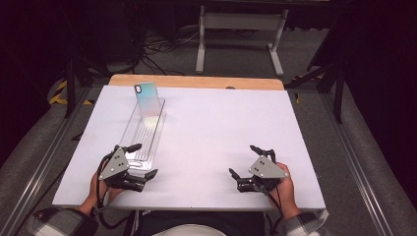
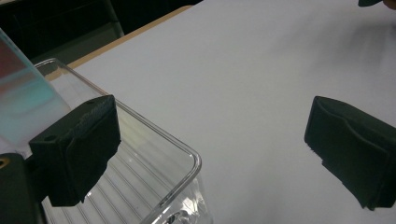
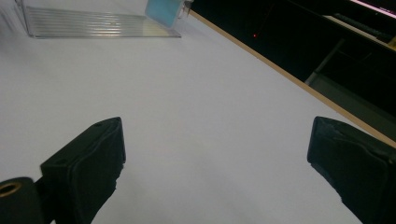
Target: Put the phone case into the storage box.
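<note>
1. White table [image 1: 221, 142] over grey floor
2. Clear tray [image 1: 142, 135] at left holds a phone [image 1: 147, 101] leaning upright
3. Left gripper [image 1: 142, 162] jaws apart at the tray's near end
4. Right gripper [image 1: 243, 162] jaws apart, empty

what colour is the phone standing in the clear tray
Pale iridescent teal-blue phone with a pinkish sheen, clearest in the high view.

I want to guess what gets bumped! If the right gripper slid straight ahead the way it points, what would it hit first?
Probably nothing: ahead of the open right gripper lies bare white table. The clear tray sits off to one side.
</note>
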`<state>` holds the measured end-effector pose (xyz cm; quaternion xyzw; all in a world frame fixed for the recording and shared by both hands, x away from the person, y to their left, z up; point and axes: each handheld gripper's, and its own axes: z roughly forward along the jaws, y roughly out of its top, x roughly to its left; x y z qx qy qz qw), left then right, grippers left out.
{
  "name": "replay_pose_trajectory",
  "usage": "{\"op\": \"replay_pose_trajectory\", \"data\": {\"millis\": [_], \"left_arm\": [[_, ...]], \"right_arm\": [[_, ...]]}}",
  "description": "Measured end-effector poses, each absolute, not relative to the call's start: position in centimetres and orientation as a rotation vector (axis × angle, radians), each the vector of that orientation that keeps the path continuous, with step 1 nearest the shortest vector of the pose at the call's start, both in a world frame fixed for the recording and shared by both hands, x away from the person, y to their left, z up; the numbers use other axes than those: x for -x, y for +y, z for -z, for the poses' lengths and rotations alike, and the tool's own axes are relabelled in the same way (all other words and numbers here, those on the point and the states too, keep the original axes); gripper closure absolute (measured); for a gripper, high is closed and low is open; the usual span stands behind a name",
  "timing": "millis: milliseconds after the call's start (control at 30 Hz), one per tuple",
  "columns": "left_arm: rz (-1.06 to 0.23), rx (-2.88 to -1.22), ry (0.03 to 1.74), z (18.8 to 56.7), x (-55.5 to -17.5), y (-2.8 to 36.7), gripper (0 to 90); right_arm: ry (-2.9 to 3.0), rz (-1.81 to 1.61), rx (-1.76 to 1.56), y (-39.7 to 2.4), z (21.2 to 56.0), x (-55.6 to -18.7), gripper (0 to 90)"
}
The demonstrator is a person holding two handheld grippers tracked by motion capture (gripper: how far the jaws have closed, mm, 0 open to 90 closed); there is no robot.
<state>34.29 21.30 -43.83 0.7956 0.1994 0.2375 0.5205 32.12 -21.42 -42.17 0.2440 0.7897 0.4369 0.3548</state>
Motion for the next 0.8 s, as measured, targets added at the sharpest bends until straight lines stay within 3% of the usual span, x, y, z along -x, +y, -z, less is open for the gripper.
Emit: {"op": "replay_pose_trajectory", "data": {"millis": [800], "left_arm": [[-0.588,-1.923,0.480,43.89,-34.50,21.19,4.3]], "right_arm": [[2.042,-1.120,-0.632,-21.44,42.20,-32.25,5.4]]}}
